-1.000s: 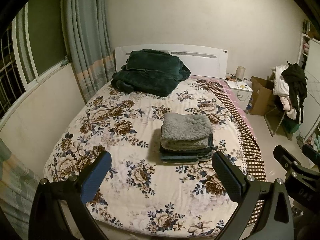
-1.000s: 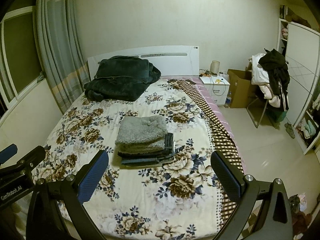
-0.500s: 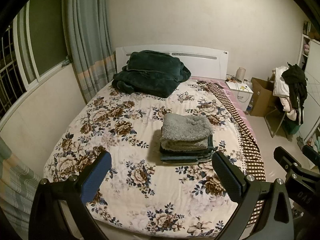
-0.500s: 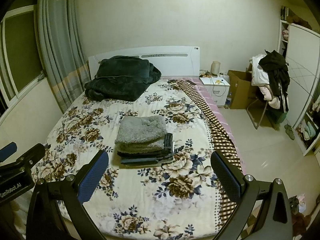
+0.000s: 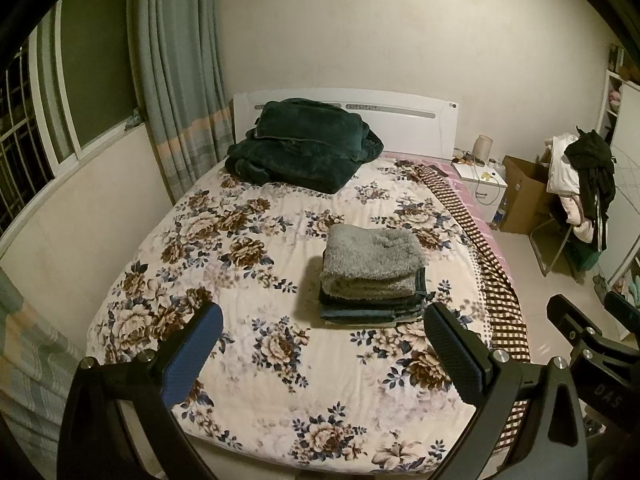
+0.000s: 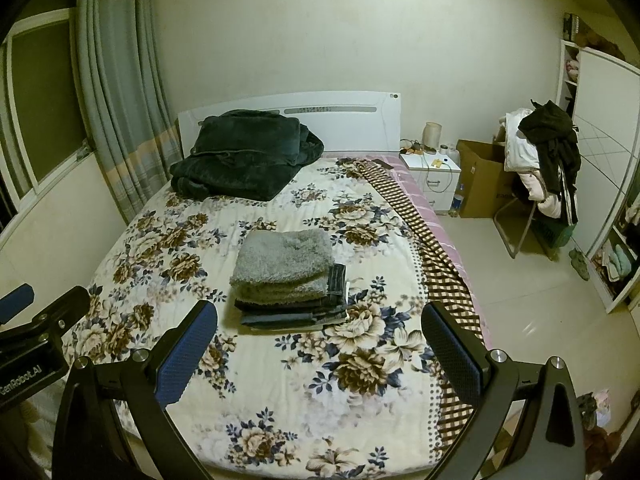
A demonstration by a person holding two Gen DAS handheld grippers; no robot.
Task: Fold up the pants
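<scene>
Grey fleece on top: a stack of folded garments point(image 5: 372, 276) sits right of centre on the cream floral bedspread point(image 5: 248, 264), fuzzy grey piece uppermost, dark denim layers beneath. Judged as pants already folded and piled; no loose pair is visible on the bed.

Left gripper point(image 5: 324, 350) spread wide, nothing between its blue and black pads, held above the foot of the bed. Right gripper point(image 6: 320, 348) likewise spread and empty, hovering near the stack's front edge.

Step in hand, as a guess: fetching the next pair or finishing. To do it well, lay any new pair flat on the bare bedspread left of the stack, pinch the waistband at both corners, and keep edges square so the pile does not lean. Do not drag across the stack; the fleece top layer would likely shift easily.

Left wrist view shows the window grille point(image 5: 16, 120) and the right gripper's body at lower right. Right wrist view alone shows the white open shelving unit point(image 6: 600, 184), the denim ends jutting at the stack's right side, and some clutter on the floor.
</scene>
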